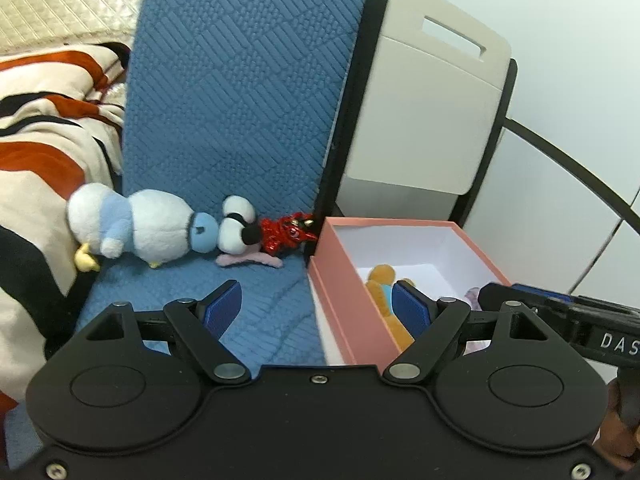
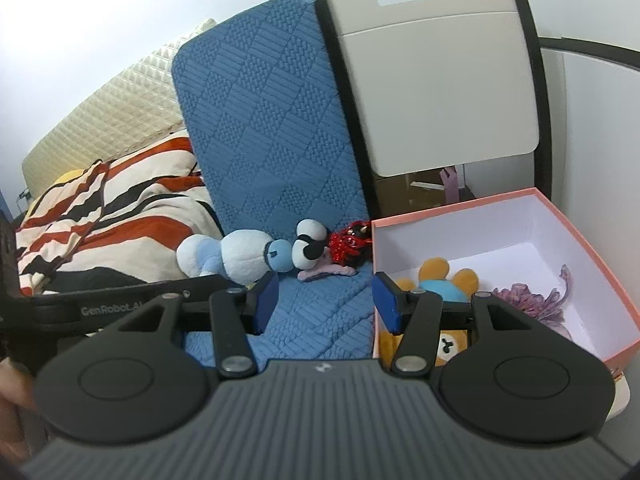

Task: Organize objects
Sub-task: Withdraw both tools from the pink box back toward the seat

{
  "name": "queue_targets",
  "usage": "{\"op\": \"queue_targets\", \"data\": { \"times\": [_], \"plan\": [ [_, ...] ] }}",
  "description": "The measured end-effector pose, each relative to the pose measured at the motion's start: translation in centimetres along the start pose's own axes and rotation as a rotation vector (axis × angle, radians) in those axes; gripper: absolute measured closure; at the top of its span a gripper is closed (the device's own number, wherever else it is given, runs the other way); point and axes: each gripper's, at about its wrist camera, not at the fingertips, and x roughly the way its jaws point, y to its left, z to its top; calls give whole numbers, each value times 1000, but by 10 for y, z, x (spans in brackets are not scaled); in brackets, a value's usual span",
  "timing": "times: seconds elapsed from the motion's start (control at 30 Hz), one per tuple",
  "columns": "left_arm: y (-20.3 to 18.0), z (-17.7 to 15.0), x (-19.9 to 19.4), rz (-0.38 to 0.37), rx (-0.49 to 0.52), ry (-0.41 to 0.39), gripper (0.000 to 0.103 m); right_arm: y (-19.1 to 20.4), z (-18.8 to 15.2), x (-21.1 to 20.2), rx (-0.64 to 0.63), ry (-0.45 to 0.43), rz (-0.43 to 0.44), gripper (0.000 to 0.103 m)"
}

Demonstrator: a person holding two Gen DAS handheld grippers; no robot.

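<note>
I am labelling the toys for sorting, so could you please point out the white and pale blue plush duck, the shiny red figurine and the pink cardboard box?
White and pale blue plush duck (image 1: 156,228): left wrist view, belly.
Shiny red figurine (image 2: 350,242): right wrist view, body.
Pink cardboard box (image 2: 592,248): right wrist view, right rim.
</note>
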Motion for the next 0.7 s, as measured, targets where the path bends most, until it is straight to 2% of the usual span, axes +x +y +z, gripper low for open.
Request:
{"op": "queue_targets", "data": {
  "times": [0.33,0.7],
  "plan": [
    [10,-7,-2,-2,-6,-3,22,18,-20,18,4,47,-5,48],
    [29,-4,-7,-6,-41,-30,19,30,-18,34,-2,45,-30,48]
  ]
}}
